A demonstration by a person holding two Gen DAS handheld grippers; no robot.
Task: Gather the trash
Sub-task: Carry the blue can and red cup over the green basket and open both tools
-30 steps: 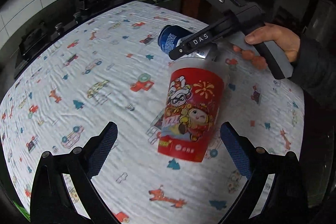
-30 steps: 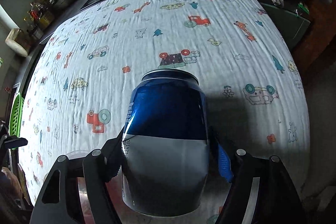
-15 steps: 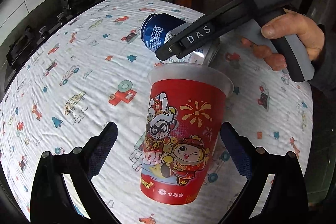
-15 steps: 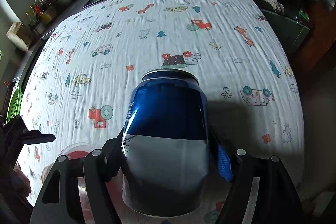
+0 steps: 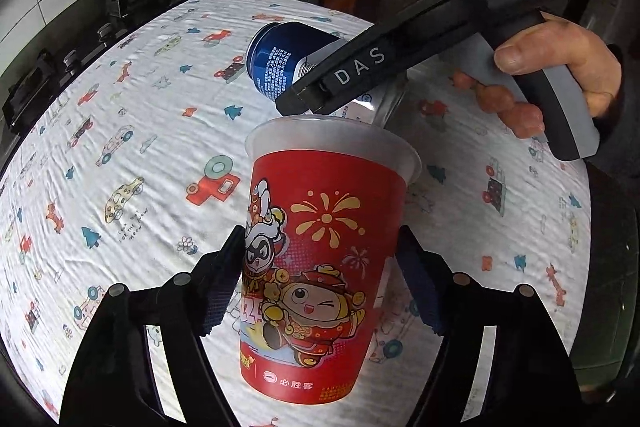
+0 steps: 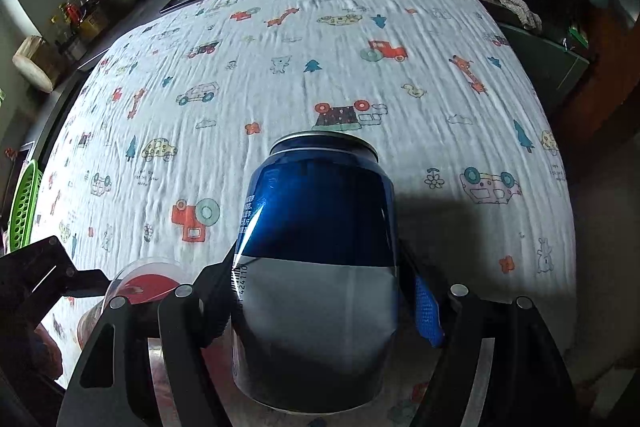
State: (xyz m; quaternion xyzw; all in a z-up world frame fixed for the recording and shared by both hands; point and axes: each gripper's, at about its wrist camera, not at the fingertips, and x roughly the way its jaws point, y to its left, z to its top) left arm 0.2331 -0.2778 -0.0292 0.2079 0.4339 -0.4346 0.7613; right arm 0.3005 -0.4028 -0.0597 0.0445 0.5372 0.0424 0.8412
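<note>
two grippers, left gripper [image 5: 320,279] closing around red cup [image 5: 320,267], right gripper [image 6: 320,291] holding can [image 6: 316,267]

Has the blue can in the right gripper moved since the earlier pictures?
No. The blue can sits clamped in the right gripper as before, below the same truck print on the tablecloth.

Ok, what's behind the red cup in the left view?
Directly behind the red cup is the blue can, clamped in the right hand-held gripper. The cup's rim and the gripper's finger cover the can's lower part.
</note>
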